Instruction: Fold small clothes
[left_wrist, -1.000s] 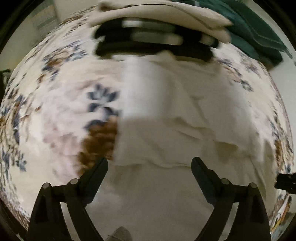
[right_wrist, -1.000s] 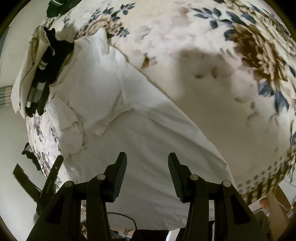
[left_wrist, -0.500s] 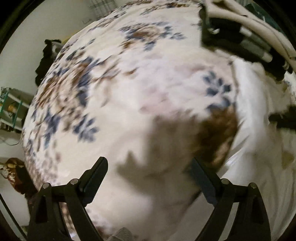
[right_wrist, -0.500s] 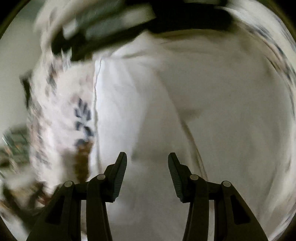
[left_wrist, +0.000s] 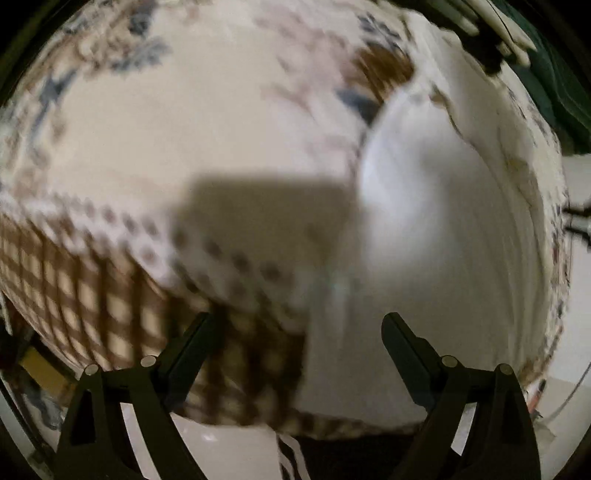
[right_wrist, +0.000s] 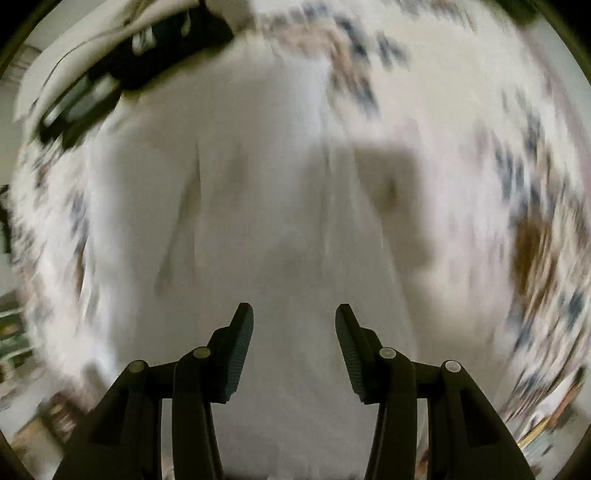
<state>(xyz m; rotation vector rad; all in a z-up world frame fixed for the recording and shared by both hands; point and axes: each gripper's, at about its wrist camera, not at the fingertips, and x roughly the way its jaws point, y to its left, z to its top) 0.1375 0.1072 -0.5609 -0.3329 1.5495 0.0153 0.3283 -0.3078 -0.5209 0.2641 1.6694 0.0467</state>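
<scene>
A white garment (right_wrist: 266, 221) lies spread flat on a floral bedspread (right_wrist: 480, 184). In the left wrist view the garment (left_wrist: 436, 229) fills the right half, reaching down to the bed's near edge. My left gripper (left_wrist: 299, 328) is open and empty, hovering above the bed's near edge at the garment's left side. My right gripper (right_wrist: 294, 317) is open and empty, above the middle of the garment's near part. Both views are blurred by motion.
A stack of folded black, white and cream clothes (right_wrist: 99, 77) sits at the far end of the bed, also in the left wrist view (left_wrist: 491, 33). A dark green cloth (left_wrist: 554, 74) lies beside it. The bedspread's checked border (left_wrist: 92, 295) hangs over the near edge.
Both grippers have swung round. The left view turned from the bare bedspread to the bed's near edge and the garment's side. The right view swung to face along the garment.
</scene>
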